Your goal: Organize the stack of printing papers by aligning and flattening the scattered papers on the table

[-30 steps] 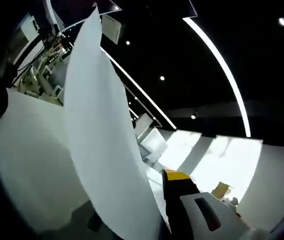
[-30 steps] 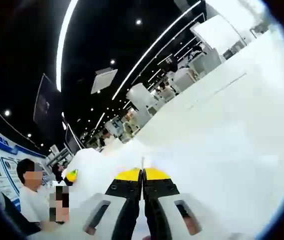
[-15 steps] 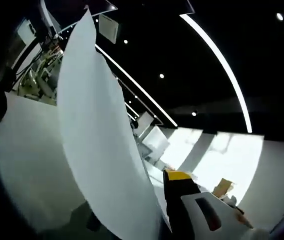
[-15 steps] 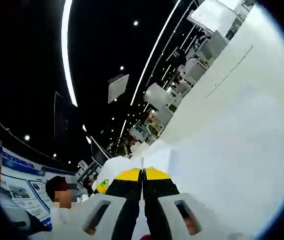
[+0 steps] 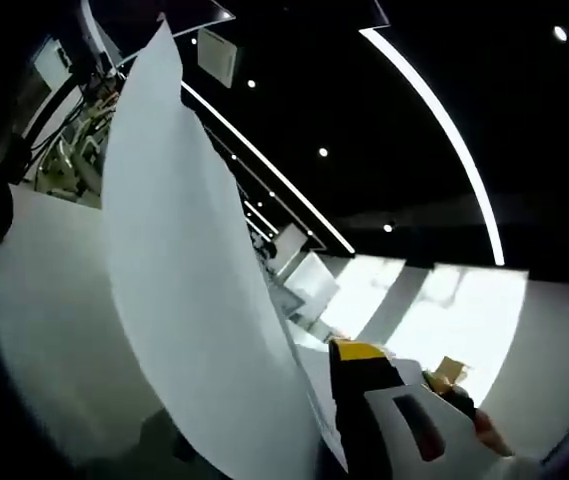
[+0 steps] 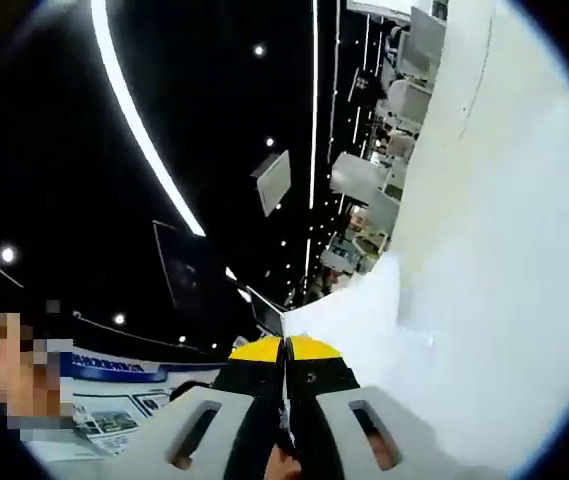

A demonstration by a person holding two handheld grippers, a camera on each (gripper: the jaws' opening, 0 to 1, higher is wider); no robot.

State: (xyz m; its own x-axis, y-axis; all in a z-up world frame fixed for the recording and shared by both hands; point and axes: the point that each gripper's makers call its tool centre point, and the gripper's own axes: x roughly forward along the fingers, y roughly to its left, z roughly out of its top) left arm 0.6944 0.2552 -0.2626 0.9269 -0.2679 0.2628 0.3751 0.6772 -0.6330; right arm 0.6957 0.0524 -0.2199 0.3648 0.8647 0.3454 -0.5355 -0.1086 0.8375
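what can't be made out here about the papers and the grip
- Left gripper view: the sheet of paper covers one jaw of the left gripper, so its grip is unclear.
- Right gripper view: the paper is glare-washed; sheet edges unreadable. The right gripper has its jaws together, anything pinched is too thin to tell.

No text, label, brand, number or sign can be read with certainty in either view. In the right gripper view, a blue band with pale lettering (image 6: pixel 104 366) is seen on a wall panel to the left of the jaws, just above a poster with small pictures (image 6: pixel 114 420), but the letters are too blurred and small to be made out. The white paper sheet (image 5: pixel 189 290) seen left of the jaws in the left gripper view is blank on the side shown. No marking is seen on the yellow-tipped jaws themselves in either view.
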